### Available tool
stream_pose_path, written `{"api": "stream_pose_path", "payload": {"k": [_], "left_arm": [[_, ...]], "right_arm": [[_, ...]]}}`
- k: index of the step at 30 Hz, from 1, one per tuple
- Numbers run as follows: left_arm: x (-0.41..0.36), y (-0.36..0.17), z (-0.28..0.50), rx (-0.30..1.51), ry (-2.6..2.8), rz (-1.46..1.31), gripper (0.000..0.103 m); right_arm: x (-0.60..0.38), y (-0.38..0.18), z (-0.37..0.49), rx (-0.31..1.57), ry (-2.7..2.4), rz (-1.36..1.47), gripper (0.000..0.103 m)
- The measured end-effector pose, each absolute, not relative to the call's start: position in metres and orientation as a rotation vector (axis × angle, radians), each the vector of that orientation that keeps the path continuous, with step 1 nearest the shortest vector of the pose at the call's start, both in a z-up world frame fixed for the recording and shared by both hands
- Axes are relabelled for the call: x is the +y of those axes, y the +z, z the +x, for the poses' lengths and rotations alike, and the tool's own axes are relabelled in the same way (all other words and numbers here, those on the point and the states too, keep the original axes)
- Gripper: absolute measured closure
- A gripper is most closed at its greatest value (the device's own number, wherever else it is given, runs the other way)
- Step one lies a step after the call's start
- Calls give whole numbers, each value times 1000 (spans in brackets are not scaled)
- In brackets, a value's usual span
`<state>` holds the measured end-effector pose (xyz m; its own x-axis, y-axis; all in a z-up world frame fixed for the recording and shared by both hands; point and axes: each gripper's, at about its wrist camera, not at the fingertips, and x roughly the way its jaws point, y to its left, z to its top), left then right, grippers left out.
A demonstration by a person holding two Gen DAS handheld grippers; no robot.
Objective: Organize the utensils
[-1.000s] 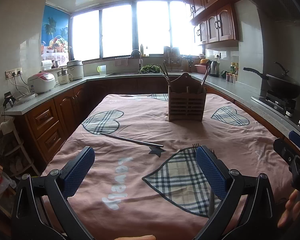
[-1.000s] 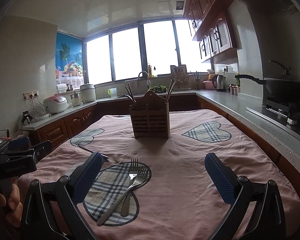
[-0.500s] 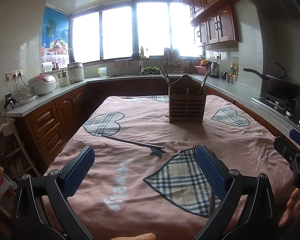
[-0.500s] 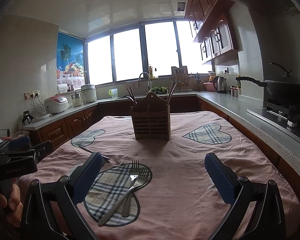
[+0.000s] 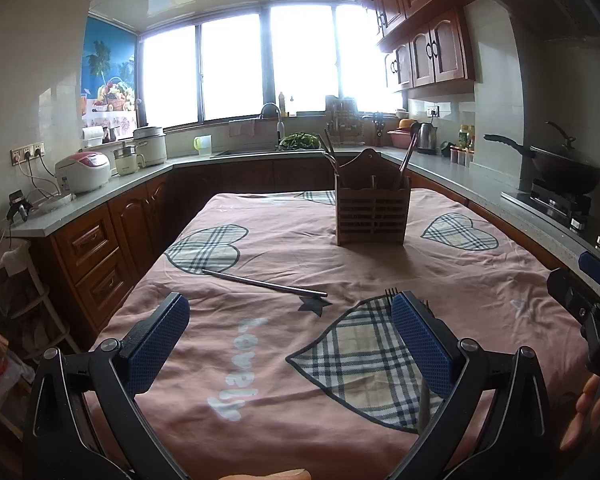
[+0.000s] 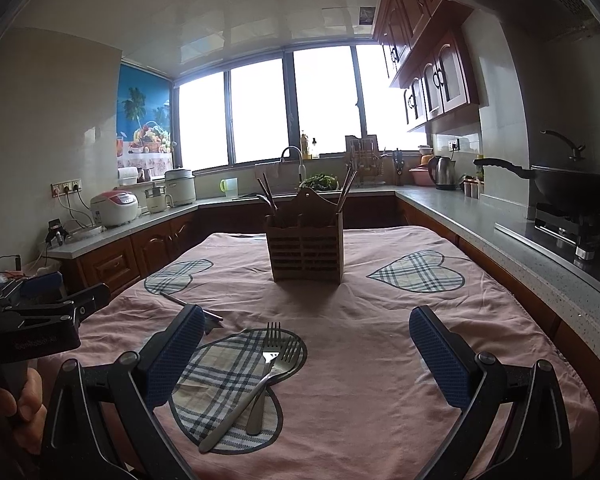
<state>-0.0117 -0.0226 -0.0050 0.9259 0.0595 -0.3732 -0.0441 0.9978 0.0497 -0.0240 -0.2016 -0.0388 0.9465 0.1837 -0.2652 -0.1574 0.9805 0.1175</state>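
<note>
Left wrist view: left gripper [image 5: 286, 322] low in the frame, blue pads spread wide, nothing between them. Above a pink tablecloth [image 5: 260, 240] printed with plaid hearts. Near the centre, a thin metal rod [image 5: 264, 283], perhaps a chopstick, lying flat and slanting from a plaid heart at centre left down toward a small dark star. At lower right, fork tines [image 5: 390, 292] poking up just behind the right pad, the rest mostly hidden by that pad. Above centre right, a slatted wooden holder [image 5: 371, 216] standing upright on the cloth, already carrying a few long utensils that lean out to its left and right sides. At the right edge, part of the right gripper [image 5: 588, 300], with fingertips of a hand below it. Upper right, a dark wok [image 5: 564, 166] on a stove.

Right wrist view: right gripper [image 6: 304, 326] low in the frame, pads likewise wide apart and empty. Lower centre, two forks [image 6: 266, 368] crossed on a plaid heart, tines toward the holder, lying between the pads but nearer the left one and untouched. Wooden holder [image 6: 306, 254] upright at centre, well apart from the forks. Only the ends of the rod [image 6: 172, 299] showing, at centre left behind the left pad. At the left edge, the left gripper [image 6: 40, 316] gripped by a hand. White rice cooker [image 6: 114, 208] on the counter, centre left.
</note>
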Motion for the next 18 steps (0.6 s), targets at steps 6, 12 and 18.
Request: {"api": "stream_pose_path", "payload": {"k": [6, 12, 18], "left_arm": [[-23, -5, -12, 379, 55, 44, 0], [-24, -5, -13, 378, 55, 44, 0], [-23, -5, -13, 378, 55, 44, 0]], "right_arm": [[-201, -38, -25, 274, 173, 96, 0], [-201, -38, -25, 274, 173, 94, 0], [-201, -38, -25, 273, 173, 95, 0]]}}
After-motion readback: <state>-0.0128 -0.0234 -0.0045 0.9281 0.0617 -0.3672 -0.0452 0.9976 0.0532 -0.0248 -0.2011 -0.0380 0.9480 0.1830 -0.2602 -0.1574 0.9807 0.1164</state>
